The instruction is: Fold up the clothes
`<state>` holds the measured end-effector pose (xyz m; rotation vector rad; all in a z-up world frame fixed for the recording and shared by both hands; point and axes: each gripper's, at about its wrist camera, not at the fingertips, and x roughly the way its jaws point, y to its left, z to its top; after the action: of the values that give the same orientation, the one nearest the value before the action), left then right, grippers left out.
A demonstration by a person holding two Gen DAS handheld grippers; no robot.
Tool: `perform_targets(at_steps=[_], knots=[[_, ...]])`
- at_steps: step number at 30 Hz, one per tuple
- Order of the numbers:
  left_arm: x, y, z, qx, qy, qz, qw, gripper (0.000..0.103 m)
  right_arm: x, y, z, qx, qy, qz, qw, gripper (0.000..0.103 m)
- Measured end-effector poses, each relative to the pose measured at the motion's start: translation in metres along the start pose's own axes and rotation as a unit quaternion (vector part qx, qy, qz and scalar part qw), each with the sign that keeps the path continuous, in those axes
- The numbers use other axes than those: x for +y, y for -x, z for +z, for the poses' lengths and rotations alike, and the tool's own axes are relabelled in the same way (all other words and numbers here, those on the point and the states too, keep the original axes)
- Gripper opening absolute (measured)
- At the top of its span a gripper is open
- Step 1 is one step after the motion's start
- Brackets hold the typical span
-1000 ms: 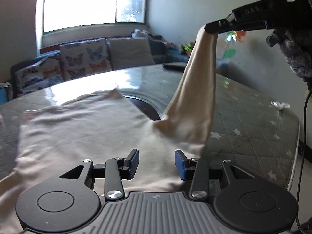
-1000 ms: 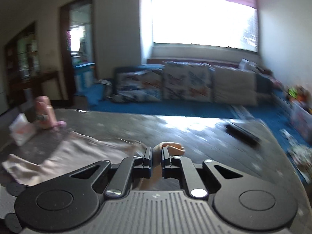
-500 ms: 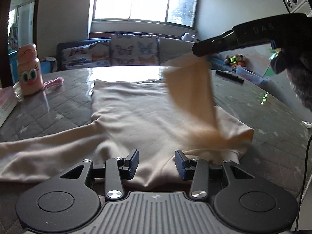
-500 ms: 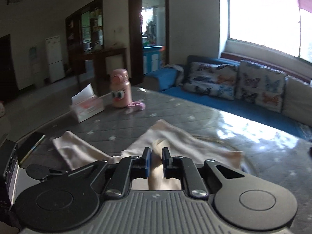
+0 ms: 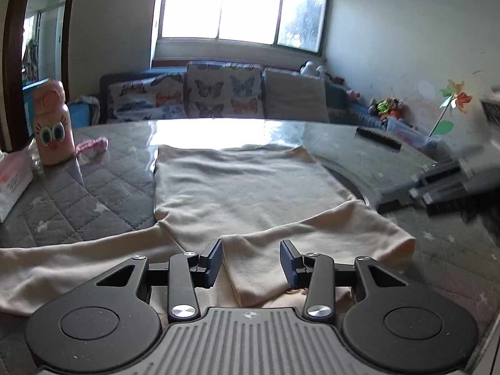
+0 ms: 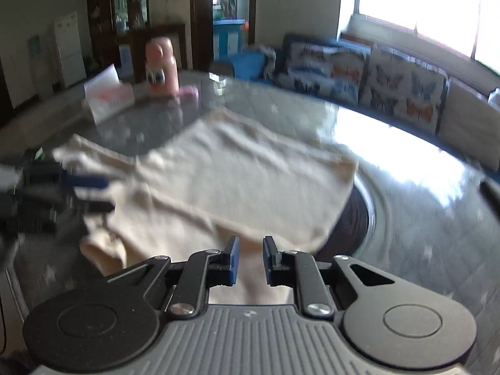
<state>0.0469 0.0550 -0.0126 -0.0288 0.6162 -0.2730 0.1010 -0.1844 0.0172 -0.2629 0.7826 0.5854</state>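
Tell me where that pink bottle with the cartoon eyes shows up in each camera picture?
Left wrist view: pink bottle stands at the far left edge of the table, beyond the cream garment.
Right wrist view: pink bottle stands upper left, at the table's far side.
Shared landmark: butterfly-print cushions.

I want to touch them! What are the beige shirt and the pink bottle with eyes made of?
The beige shirt looks like soft, matte knit cloth: it lies limp with gentle wrinkles and a folded sleeve. The pink bottle seems to be hard, smooth plastic, going by its stiff shape and printed cartoon eyes, though coated metal is possible.
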Motion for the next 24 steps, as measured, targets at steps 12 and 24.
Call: perform_targets(at_steps=[12,24], knots=[[-0.008,-0.035,-0.002,0.041,-0.021,0.024,0.9986,0.021,-0.019,-0.007,-0.02,0.003,-0.022,0.007,1.0,0.015],[0.003,-0.03,0.007,0.032,-0.022,0.047,0.9982,0.013,-0.012,-0.041,-0.01,-0.005,-0.007,-0.003,1.0,0.015]])
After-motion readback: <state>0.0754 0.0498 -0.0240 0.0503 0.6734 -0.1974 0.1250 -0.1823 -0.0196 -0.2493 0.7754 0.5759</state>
